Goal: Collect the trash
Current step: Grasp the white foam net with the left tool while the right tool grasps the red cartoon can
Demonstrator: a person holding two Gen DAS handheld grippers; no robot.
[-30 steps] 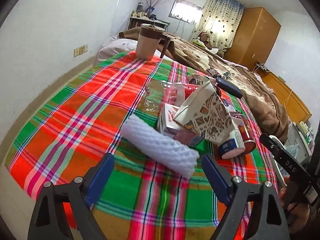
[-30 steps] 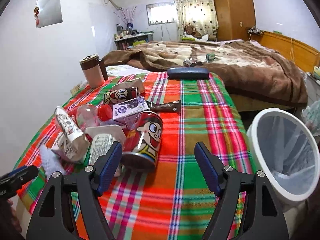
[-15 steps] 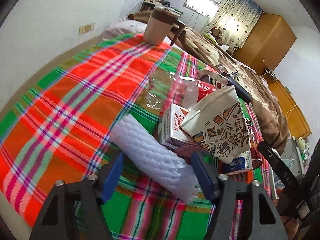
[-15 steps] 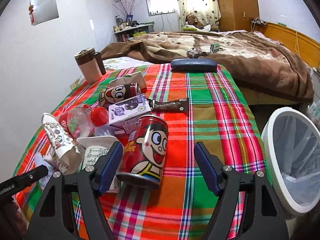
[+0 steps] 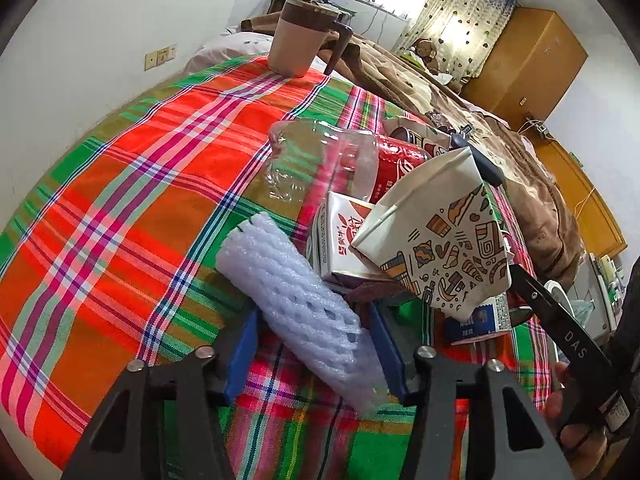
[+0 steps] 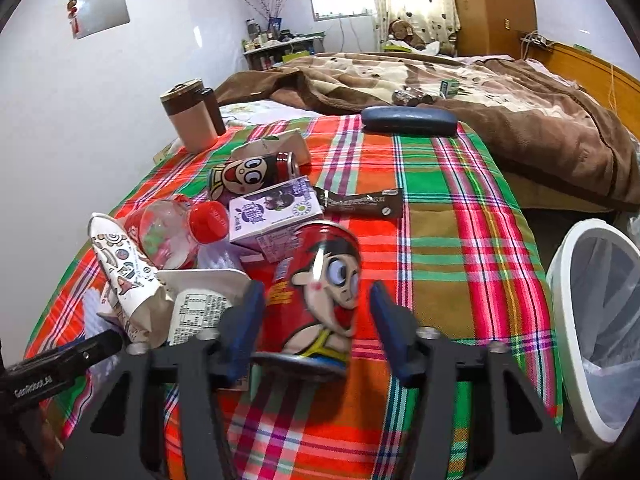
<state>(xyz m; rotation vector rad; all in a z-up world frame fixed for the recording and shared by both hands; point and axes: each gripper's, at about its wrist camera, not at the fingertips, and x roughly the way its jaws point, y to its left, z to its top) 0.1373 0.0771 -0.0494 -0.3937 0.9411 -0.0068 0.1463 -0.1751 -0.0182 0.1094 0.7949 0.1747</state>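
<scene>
White foam sleeve (image 5: pixel 298 312) on plaid bed (image 5: pixel 120 208), long axis slanting between closing left tool (image 5: pixel 316 348), pads apparently touching. Red can (image 6: pixel 316 292) between closing right tool (image 6: pixel 316 316), ungripped; bin (image 6: pixel 592 320) rightward.

Count: two cartoon cans (image 6: pixel 316 292), three cartons (image 6: pixel 276 216), one plastic bottle (image 6: pixel 176 228), one foam net (image 5: pixel 296 300), one paper bag (image 5: pixel 440 248).

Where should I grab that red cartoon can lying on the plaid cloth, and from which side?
Grip the red cartoon can across the middle of its round body, coming from its near bottom end. It lies on its side, lengthwise away from the right tongs, so its curved sides face the blue pads.
</scene>
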